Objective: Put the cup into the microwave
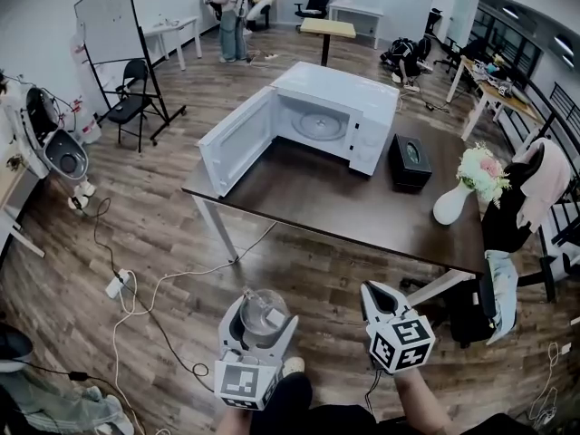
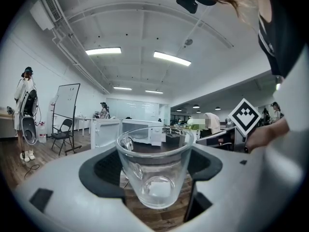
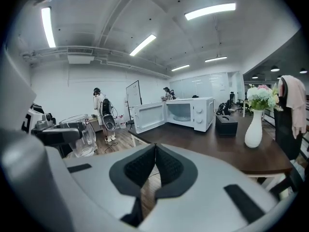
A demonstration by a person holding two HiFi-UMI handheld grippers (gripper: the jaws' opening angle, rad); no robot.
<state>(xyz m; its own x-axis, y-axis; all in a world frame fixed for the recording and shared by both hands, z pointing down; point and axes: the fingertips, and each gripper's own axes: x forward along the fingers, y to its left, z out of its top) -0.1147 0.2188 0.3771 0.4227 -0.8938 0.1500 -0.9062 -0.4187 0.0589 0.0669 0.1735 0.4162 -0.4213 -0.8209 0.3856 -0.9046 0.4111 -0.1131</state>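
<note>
Clear glass, a tumbler-shaped cup (image 2: pixel 154 163) stands upright, clamped between the jaws of the left gripper (image 1: pixel 261 320). It hangs over the plank floor on the near side of the boxy white microwave oven (image 1: pixel 337 116) and well apart from it. On that same near side, level with the left, the right gripper (image 3: pixel 154 151) has its jaws pressed together on nothing. The microwave sits on a dark brown rectangular table (image 1: pixel 362 208), its white door (image 1: pixel 237 141) swung open to the left and its round turntable showing inside. Just right of the microwave rests a black box (image 1: pixel 410 161); further right stands a white vase of flowers (image 1: pixel 450 205). Left of the microwave, farther back, are a black folding chair (image 1: pixel 131 98) and a whiteboard on a stand (image 1: pixel 111 16).
</note>
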